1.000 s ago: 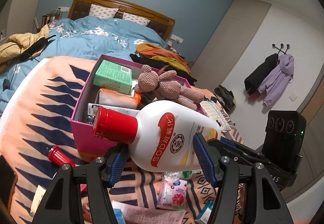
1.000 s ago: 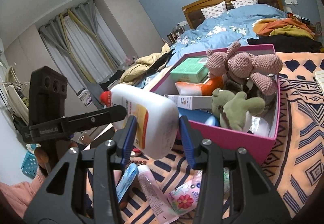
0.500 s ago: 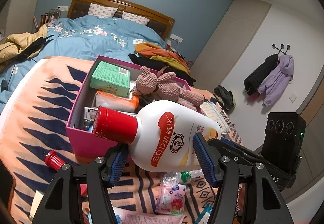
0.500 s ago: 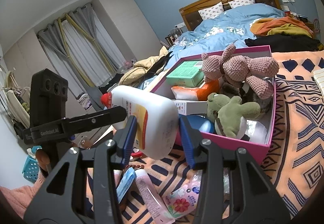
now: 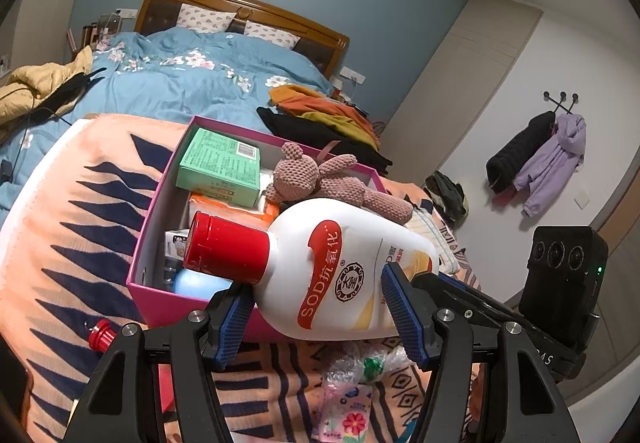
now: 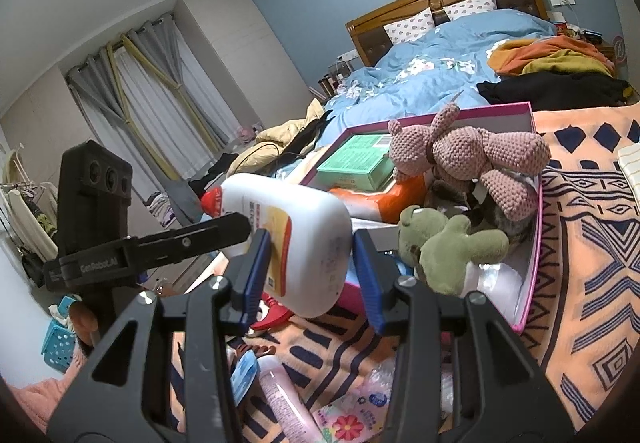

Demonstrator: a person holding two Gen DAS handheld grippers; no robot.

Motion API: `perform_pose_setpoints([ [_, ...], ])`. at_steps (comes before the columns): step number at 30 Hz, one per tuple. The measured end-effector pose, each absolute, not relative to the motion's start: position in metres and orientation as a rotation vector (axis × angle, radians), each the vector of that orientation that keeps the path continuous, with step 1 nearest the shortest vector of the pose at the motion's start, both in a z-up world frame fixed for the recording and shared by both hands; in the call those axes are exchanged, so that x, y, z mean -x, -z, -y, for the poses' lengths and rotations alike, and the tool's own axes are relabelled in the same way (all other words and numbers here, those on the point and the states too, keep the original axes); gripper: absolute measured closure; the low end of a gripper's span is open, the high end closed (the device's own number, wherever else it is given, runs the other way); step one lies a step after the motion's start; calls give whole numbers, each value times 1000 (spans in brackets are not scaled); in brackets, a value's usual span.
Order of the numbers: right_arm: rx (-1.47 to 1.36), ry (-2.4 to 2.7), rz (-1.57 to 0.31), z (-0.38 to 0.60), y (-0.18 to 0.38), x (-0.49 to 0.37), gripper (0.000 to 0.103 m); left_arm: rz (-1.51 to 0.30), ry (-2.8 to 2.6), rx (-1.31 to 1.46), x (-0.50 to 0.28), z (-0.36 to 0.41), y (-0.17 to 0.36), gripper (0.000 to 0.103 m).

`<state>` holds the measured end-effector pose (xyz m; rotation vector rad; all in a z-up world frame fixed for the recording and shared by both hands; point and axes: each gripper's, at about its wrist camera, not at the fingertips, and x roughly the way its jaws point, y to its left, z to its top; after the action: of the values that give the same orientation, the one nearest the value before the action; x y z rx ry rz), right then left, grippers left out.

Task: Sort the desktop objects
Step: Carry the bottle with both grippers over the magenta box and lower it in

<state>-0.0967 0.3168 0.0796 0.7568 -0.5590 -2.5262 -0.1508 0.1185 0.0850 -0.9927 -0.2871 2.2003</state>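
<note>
A white lotion bottle [image 5: 340, 275] with a red cap lies sideways in the air, held by both grippers. My left gripper [image 5: 320, 315] is shut on its body near the neck. My right gripper [image 6: 310, 275] is shut on its base end [image 6: 304, 243]. The bottle hangs over the near edge of a pink box [image 5: 148, 279] on the patterned blanket. The box holds a green carton [image 5: 220, 167], a pink knitted rabbit [image 5: 320, 179], a green plush frog [image 6: 448, 243] and an orange packet [image 6: 376, 203].
Loose items lie on the blanket below the grippers: a flower-print tissue pack [image 5: 348, 415], a small red-capped item [image 5: 102, 333], a pink tube [image 6: 284, 391]. A bed with blue bedding [image 5: 180, 79] and piled clothes [image 5: 324, 115] stands behind the box.
Both grippers have lifted the bottle and carried it toward the pink box; the box now sits lower and its inside shows more.
</note>
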Motion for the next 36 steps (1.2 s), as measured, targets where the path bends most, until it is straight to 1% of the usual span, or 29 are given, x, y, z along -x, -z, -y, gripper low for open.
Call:
perform_pose_setpoints([
  [10, -760, 2527, 575, -319, -84, 121, 59, 297, -2236, 1001, 173, -121, -88, 38],
  [18, -782, 2547, 561, -315, -90, 158, 59, 357, -2300, 1022, 210, -117, -87, 40],
  [22, -910, 2610, 518, -309, -83, 192, 56, 348, -2445, 1102, 236, -112, -67, 33],
  [24, -981, 2647, 492, -307, -74, 203, 56, 367, -2462, 1106, 238, -104, -58, 33],
  [27, -978, 2643, 475, -307, -65, 194, 56, 402, -2457, 1080, 233, -92, -49, 33],
  [33, -935, 2649, 471, -317, -58, 167, 56, 388, -2446, 989, 207, -85, -50, 32],
  [35, -923, 2639, 464, -318, -56, 159, 55, 383, -2449, 969, 199, -85, -50, 30],
  [36, -917, 2637, 462, -318, -56, 155, 55, 384, -2450, 960, 196, -84, -50, 27],
])
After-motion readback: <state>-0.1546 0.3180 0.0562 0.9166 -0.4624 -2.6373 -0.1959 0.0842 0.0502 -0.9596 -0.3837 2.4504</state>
